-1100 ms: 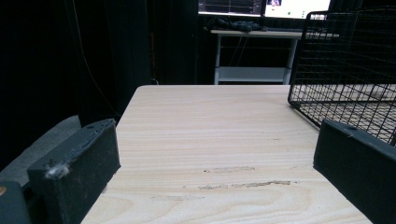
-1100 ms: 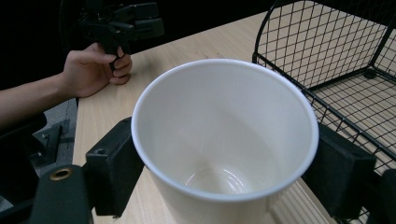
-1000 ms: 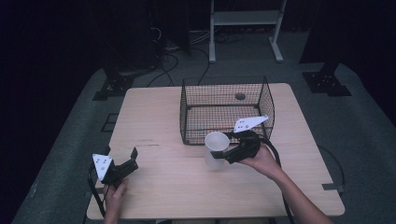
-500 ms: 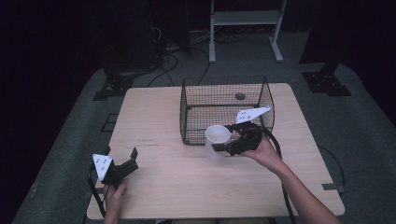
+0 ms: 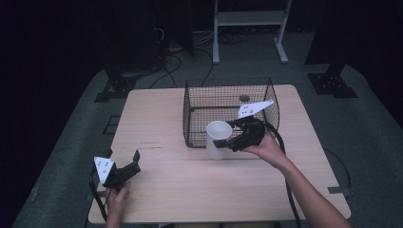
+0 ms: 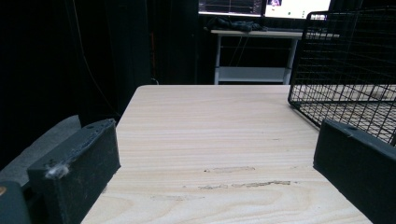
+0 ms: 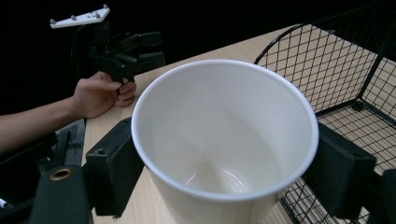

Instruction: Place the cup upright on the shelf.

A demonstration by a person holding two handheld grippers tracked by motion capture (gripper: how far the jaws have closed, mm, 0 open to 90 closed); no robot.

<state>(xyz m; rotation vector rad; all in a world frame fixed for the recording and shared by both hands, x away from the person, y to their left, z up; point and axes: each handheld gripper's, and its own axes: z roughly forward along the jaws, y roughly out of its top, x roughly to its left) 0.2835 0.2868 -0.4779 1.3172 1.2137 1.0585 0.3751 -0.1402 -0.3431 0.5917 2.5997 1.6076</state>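
Between the jaws of your right claw (image 5: pixel 223 135) sits the white cup (image 5: pixel 217 139), clamped on 2 sides just below the rim, upright, mouth up. It hangs right at the near wall of the wire basket (image 5: pixel 228 90), which stands just beyond that claw; whether the cup's base touches the counter (image 5: pixel 190 190) I can't tell. Judgement: pickup done, drop into the basket not done; what's left is lifting over the wall and releasing. Cup is empty in the right gripper view (image 7: pixel 224 154). Basket holds no cup yet; 1 small dark round item (image 5: pixel 244 98) shows at its far side, too small to identify. Your left claw (image 5: pixel 135 159) is spread wide, holding nothing, low over the counter, well apart from the cup.
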